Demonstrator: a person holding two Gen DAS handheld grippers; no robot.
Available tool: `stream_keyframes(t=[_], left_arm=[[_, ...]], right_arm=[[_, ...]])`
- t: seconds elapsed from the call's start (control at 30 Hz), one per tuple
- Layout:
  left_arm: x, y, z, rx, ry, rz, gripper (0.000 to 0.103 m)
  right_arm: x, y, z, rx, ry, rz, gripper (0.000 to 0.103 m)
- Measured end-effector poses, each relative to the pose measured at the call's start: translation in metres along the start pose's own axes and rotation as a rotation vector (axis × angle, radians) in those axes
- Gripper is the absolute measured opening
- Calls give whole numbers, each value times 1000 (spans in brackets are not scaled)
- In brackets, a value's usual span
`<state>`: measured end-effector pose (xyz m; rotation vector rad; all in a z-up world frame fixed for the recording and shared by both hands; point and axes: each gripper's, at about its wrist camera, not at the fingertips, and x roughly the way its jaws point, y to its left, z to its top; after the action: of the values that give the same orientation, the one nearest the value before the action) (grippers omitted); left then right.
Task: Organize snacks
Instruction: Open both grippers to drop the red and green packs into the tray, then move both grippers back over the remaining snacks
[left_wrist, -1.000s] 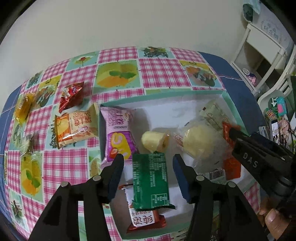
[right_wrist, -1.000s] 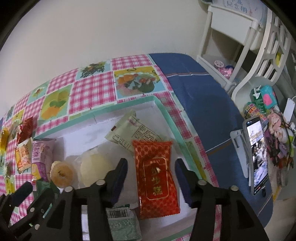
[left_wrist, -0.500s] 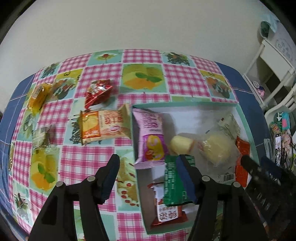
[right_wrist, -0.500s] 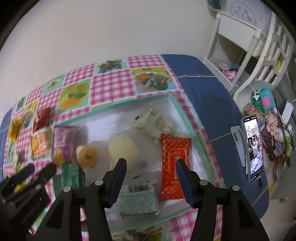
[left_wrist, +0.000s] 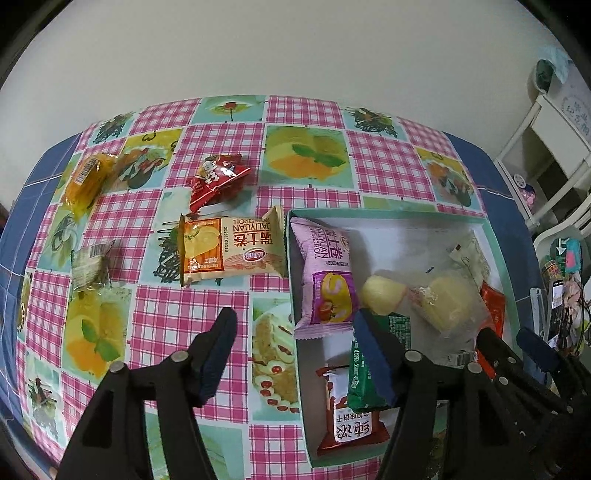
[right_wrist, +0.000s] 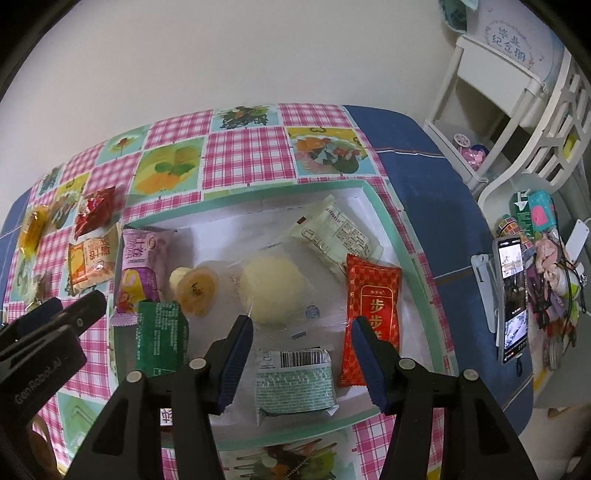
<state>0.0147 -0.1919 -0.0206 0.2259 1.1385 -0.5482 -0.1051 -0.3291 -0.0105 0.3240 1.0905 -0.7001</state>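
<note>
Left wrist view: left gripper (left_wrist: 295, 350), jaws opening, empty, above the desk (left_wrist: 177, 317) beside the box (left_wrist: 496, 254).
Right wrist view: right gripper (right_wrist: 301, 352), jaws parted, empty, over a barcoded pale green packet (right_wrist: 295, 384).
In box: green packet (left_wrist: 373, 373), pink packet (left_wrist: 325, 273), red packet (right_wrist: 371, 306).
Farther on desk: orange packet (left_wrist: 231, 249), small red packet (left_wrist: 216, 179).

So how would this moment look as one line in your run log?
left gripper: opening, empty | right gripper: open, empty | box: eight snacks | tablecloth: four snacks left
</note>
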Motion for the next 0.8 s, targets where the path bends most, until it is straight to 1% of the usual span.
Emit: stream_keyframes(t=[0.03, 0.07, 0.1, 0.13, 0.2, 0.4, 0.5, 0.57, 0.8], left_arm=[[0, 0, 0, 0, -3, 2, 81], [0, 0, 0, 0, -5, 3, 82], [0, 0, 0, 3, -7, 6, 83], [0, 0, 0, 4, -8, 10, 84], [1, 1, -1, 3, -11, 23, 91], [3, 7, -1, -26, -16, 30, 93], [5, 10, -2, -35, -11, 35, 99], [6, 11, -2, -38, -10, 37, 99], [5, 13, -2, -24, -24, 64, 99]], right_arm=[[0, 0, 0, 1, 1, 0, 63], [1, 0, 0, 2, 1, 0, 66], [1, -1, 0, 3, 0, -1, 73], [2, -2, -1, 5, 0, -3, 77], [2, -2, -1, 8, 2, -4, 81], [3, -2, -2, 14, -6, -5, 96], [3, -2, -2, 19, -8, 1, 100], [3, -2, -2, 19, -12, -1, 103], [2, -1, -2, 19, -33, -5, 103]])
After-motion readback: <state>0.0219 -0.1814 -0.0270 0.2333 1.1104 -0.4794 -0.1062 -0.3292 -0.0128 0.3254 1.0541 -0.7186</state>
